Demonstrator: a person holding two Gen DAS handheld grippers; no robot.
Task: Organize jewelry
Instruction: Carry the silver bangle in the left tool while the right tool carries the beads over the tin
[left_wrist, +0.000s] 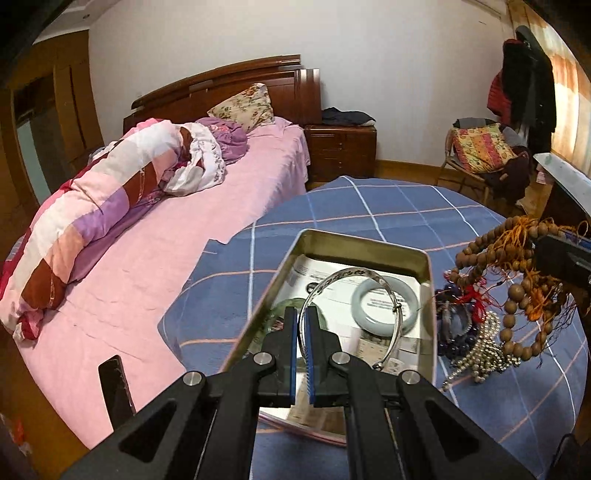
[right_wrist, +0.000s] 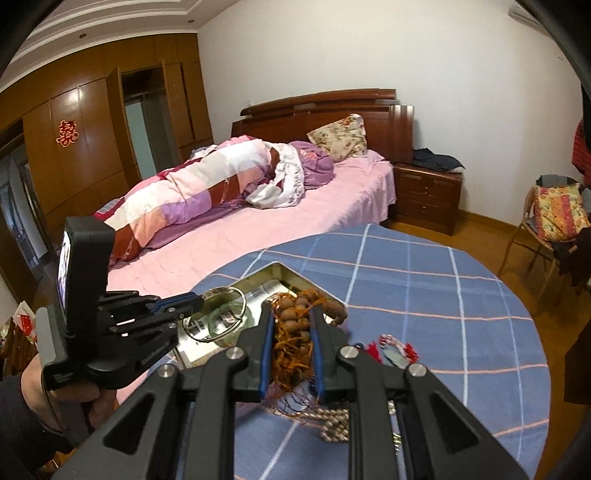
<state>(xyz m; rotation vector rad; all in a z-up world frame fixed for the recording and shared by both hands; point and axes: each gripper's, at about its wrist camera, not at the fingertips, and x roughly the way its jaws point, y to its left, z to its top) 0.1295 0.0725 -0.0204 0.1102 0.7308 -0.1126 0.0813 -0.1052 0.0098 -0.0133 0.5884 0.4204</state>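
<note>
My left gripper (left_wrist: 302, 314) is shut on a thin silver bangle (left_wrist: 365, 275) and holds it over the open metal tin (left_wrist: 430, 266). A pale jade bangle (left_wrist: 384, 310) and a green bangle (left_wrist: 280, 306) lie in the tin on printed paper. My right gripper (right_wrist: 291, 314) is shut on a bundle of brown wooden bead strings with orange tassels (right_wrist: 295, 325), lifted above the table; it also shows in the left wrist view (left_wrist: 517, 273). Silver bead strands (left_wrist: 480, 350) and dark beads (left_wrist: 458, 339) lie right of the tin.
The tin stands on a round table with a blue checked cloth (left_wrist: 369, 206). A bed with pink sheets (left_wrist: 147, 258) lies to the left. A nightstand (left_wrist: 340, 151) and a chair with a cushion (left_wrist: 480, 151) stand beyond the table.
</note>
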